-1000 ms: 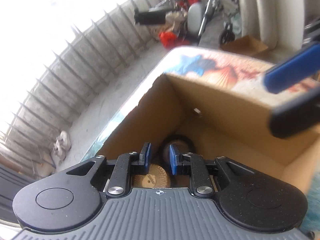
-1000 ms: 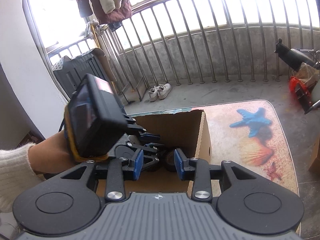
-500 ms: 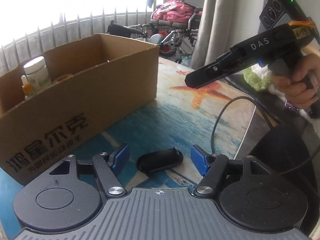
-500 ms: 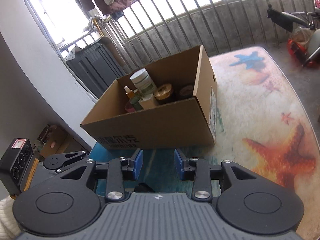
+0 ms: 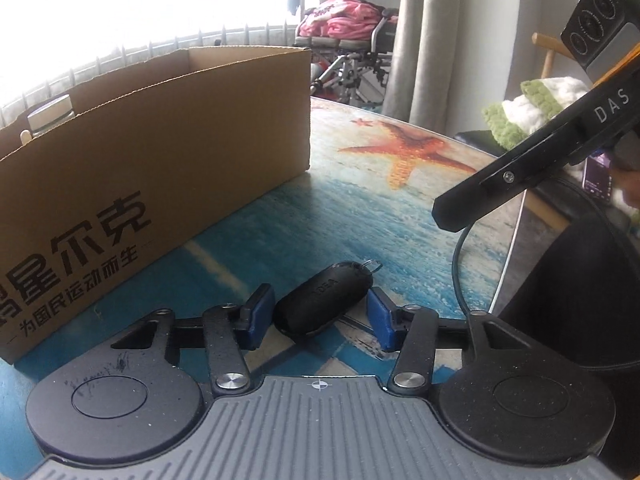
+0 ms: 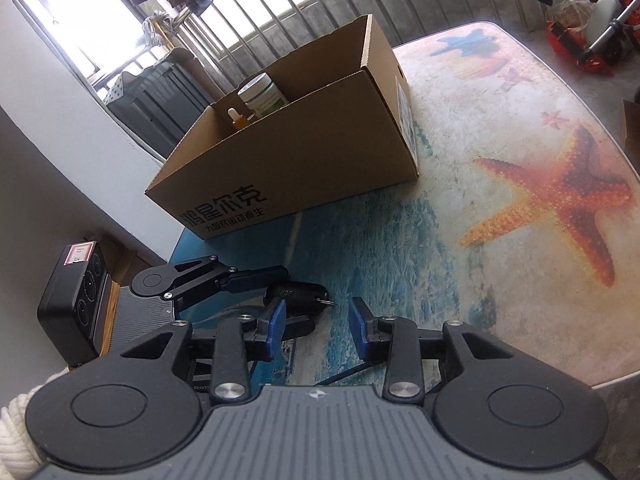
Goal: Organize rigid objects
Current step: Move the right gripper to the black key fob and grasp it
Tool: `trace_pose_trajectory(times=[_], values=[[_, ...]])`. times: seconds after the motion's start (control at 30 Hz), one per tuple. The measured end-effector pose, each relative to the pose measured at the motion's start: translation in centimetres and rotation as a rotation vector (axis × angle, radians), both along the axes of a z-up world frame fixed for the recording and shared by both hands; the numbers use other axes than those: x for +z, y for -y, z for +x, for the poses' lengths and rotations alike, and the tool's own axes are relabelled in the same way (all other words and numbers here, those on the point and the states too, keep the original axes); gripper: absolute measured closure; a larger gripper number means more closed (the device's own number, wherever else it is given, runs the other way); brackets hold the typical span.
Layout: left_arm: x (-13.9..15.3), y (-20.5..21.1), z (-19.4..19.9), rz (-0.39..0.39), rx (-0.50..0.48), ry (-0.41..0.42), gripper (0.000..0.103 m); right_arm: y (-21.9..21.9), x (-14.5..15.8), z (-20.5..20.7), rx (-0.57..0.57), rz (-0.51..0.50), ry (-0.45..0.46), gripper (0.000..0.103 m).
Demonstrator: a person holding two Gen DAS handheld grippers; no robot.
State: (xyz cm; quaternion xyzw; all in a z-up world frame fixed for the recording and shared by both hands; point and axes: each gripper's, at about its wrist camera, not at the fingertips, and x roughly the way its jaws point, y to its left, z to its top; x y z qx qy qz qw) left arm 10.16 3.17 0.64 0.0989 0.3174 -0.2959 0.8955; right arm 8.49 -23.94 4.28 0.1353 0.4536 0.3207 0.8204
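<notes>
A black key fob (image 5: 324, 300) with a small metal ring lies on the table, between the blue pads of my left gripper (image 5: 318, 316). The jaws stand open around it with small gaps on both sides. The fob also shows in the right wrist view (image 6: 298, 295), with the left gripper (image 6: 280, 292) reaching it from the left. My right gripper (image 6: 317, 329) is open and empty, held above the table just right of the fob. An open cardboard box (image 6: 304, 160) holds a white-capped jar (image 6: 262, 94) and a dropper bottle (image 6: 236, 118).
The table (image 6: 500, 152) has a beach print with starfish; its front edge is near my right gripper. The box (image 5: 160, 168) stands left of the fob. A black cable (image 5: 458, 264) runs over the table's right side. A chair with a knitted cloth (image 5: 532, 108) stands beyond.
One second ago my left gripper was inside the box. It has come out and down to the table, and its jaws have narrowed around the fob. The right gripper has pulled back and lowered.
</notes>
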Motion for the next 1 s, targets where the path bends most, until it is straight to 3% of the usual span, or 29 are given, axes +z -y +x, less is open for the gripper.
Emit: trace_pose_trajectory(times=[0.1,0.2,0.33,0.57,0.67,0.8,1.0], values=[[0.0,-0.2,-0.5,-0.002,0.003,0.001,0.07,-0.7,-0.4,0.4,0.005,-0.006,-0.016,0.066],[0.1,0.1,-1.2,0.03,-0.003,0.013,0.073,-1.3,-1.0,0.7,0.01,-0.003,-0.034,0.066],[0.1,0.7,-1.8,0.066,-0.013,0.044,0.074,-1.7,-1.9,1.0,0.008,0.011,-0.068,0.064],[-0.1,0.9,-1.1,0.043,-0.006,0.042,0.065,-1.7,-2.8,1.3,-0.013,0.017,-0.088,0.06],[-0.1,0.5,-0.7,-0.014,-0.008,0.01,0.074,-1.7,-3.0,1.5,-0.02,0.023,-0.093,0.06],[0.1,1.0,-1.4,0.018,0.012,0.045,0.074,-1.8,-3.5,1.9,-0.014,0.054,-0.121,0.057],[1.4,1.1,-2.9,-0.012,-0.016,0.079,0.074,-1.0,-4.5,2.2,-0.045,0.153,-0.191,0.057]])
